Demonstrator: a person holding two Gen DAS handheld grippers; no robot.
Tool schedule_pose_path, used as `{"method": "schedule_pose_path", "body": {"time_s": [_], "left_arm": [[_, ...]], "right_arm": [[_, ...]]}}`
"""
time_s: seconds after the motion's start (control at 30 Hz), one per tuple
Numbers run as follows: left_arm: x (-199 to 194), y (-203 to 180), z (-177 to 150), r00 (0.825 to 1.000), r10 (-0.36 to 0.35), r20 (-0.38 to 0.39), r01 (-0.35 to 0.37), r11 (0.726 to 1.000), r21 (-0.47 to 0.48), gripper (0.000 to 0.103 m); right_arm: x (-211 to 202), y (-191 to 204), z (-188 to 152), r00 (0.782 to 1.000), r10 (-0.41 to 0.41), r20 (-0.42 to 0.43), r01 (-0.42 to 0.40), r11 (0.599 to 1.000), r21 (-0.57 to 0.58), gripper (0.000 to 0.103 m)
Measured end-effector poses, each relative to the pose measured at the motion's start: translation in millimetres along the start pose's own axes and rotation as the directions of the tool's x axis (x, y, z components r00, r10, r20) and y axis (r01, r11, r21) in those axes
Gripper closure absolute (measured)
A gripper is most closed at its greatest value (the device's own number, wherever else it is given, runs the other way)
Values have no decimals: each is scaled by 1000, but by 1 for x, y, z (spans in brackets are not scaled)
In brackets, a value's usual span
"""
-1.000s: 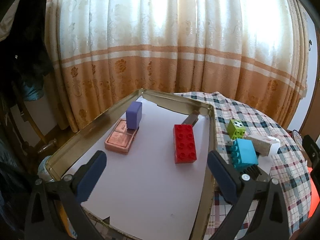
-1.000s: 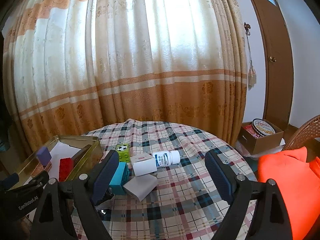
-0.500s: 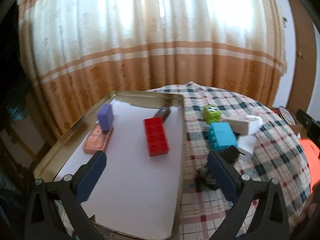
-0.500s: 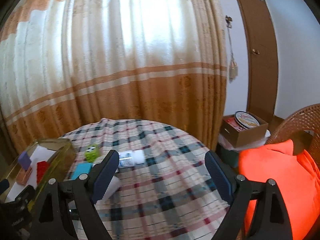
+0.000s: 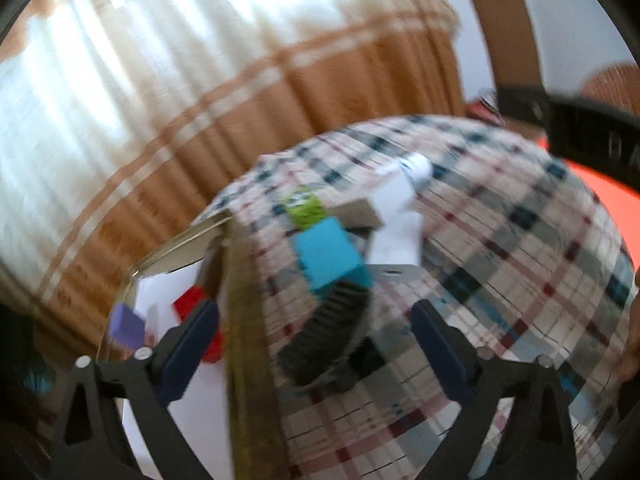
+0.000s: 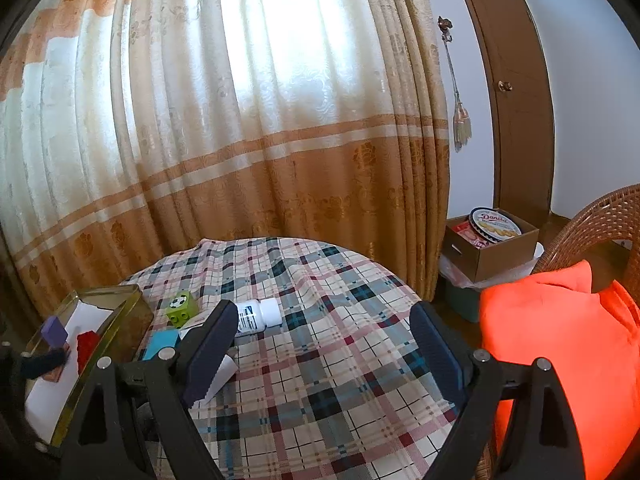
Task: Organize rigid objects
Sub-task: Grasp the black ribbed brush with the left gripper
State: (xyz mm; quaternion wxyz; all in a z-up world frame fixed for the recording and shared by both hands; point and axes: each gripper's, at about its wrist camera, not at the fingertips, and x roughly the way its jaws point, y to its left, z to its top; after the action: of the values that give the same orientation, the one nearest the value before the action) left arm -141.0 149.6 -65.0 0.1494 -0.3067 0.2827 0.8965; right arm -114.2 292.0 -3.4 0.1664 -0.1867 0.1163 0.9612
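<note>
A gold metal tray lined with white paper stands at the table's left, holding a purple block and a red brick. Right of it on the checked cloth lie a green block, a blue brick, a white bottle and white boxes. The left wrist view is blurred: my left gripper is open over a black comb-like object, below the blue brick, with the tray rim beside its left finger. My right gripper is open and empty above the cloth.
A wicker chair with an orange cushion stands right of the table. A cardboard box with a biscuit tin sits on the floor by the door. Curtains hang behind the table.
My left gripper has swung right from over the tray to the loose objects on the cloth, tilting as it moves. My right gripper has turned right and back, staying open.
</note>
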Motion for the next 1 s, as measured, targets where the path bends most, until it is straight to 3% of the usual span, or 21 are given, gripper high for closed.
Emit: {"method": "schedule_pose_path", "body": {"time_s": [0.27, 0.4, 0.47, 0.53, 0.63, 0.73, 0.83, 1.0], "left_arm": [[31, -12, 3, 986, -42, -162, 43, 999, 2, 13], [34, -11, 6, 981, -69, -182, 61, 997, -48, 15], [37, -9, 7, 975, -109, -195, 93, 992, -89, 22], [39, -5, 6, 962, -177, -206, 145, 976, -161, 38], [41, 8, -4, 926, -329, -185, 258, 909, -327, 51], [38, 17, -11, 919, -362, -154, 277, 874, -398, 62], [36, 26, -19, 898, -422, -123, 319, 818, -479, 66], [36, 21, -19, 907, -401, -129, 304, 835, -459, 64]], "right_arm": [[4, -8, 0, 1000, 12, -15, -11, 999, 43, 14], [7, -12, 0, 999, 11, -31, -9, 998, 65, 14], [8, -14, 0, 999, 12, -35, -9, 997, 73, 14], [8, -15, -1, 999, 12, -36, -9, 997, 80, 14], [8, -16, -1, 999, 12, -38, -9, 996, 84, 14], [9, -17, 0, 999, 12, -46, -8, 996, 90, 14], [9, -19, 0, 999, 10, -48, -5, 995, 97, 14], [10, -20, 0, 999, 13, -52, -8, 995, 102, 14]]}}
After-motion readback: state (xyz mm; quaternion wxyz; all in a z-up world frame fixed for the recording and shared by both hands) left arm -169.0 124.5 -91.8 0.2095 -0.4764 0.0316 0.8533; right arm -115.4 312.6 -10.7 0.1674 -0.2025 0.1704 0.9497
